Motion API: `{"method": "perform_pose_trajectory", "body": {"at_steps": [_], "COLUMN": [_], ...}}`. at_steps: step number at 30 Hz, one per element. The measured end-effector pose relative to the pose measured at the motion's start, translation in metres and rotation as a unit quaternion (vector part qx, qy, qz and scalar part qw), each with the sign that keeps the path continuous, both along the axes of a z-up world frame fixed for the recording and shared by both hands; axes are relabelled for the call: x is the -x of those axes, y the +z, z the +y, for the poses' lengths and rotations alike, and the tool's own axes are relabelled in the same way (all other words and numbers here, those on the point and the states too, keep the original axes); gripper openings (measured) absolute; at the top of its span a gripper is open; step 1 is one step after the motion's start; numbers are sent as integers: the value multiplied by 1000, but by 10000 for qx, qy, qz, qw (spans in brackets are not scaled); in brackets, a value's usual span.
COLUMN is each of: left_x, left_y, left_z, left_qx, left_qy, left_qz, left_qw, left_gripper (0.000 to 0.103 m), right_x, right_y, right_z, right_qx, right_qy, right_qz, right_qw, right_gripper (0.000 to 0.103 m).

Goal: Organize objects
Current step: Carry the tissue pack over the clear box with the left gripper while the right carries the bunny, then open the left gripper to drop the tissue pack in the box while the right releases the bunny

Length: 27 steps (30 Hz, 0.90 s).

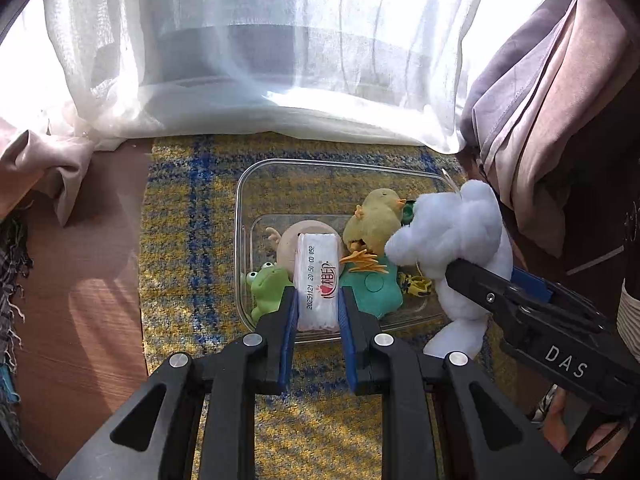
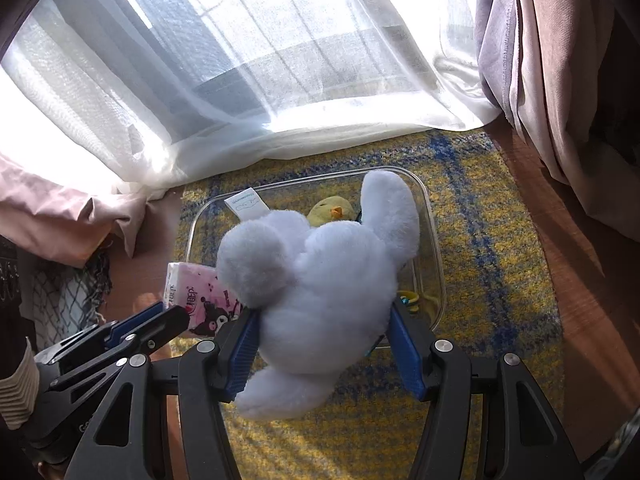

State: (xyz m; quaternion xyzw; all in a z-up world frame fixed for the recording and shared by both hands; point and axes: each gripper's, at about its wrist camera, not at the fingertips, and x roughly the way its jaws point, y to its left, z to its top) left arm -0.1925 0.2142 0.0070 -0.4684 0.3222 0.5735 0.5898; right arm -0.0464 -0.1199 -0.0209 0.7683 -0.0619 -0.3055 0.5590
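From the left wrist, the left tool (image 1: 318, 304) pinches a tissue pack (image 1: 316, 280) above the clear bin (image 1: 240, 216); lower it flat between the toys. From the right wrist, the right tool (image 2: 322, 334) squeezes a white plush (image 2: 320, 292) over that bin; release only once it is well inside.

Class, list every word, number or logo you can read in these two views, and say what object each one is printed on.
"20251121 20:50 00 052", with red Chinese characters beside a heart logo: on the tissue pack held in the left tongs.
"DAS": on the right tongs, which grip the white plush toy.
Sewn-in tag on the plush: print too small to read.
Pink face of the tissue pack: lettering too distorted to read.
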Motion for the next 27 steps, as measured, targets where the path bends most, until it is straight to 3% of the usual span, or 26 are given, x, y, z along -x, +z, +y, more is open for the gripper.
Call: {"method": "perform_pose_trajectory", "body": {"at_steps": [7, 15, 23, 27], "left_x": [3, -5, -1, 4], "left_y": [-20, -21, -24, -30], "left_z": [23, 43, 55, 55], "left_qx": [172, 121, 225, 396], "left_qy": [-22, -252, -186, -139], "left_qz": [-132, -250, 126, 389], "left_qw": [9998, 9993, 9995, 9984], "left_gripper": [21, 21, 24, 37], "right_x": [-9, -11, -18, -31], "right_y": [-10, -12, -22, -28], "right_z": [-21, -29, -33, -33], "right_qx": [-154, -227, -573, -758], "right_qy": [112, 57, -248, -140], "right_qz": [53, 96, -23, -257], "right_qw": [9998, 9997, 9980, 9967], "right_gripper": [60, 60, 60, 63]}}
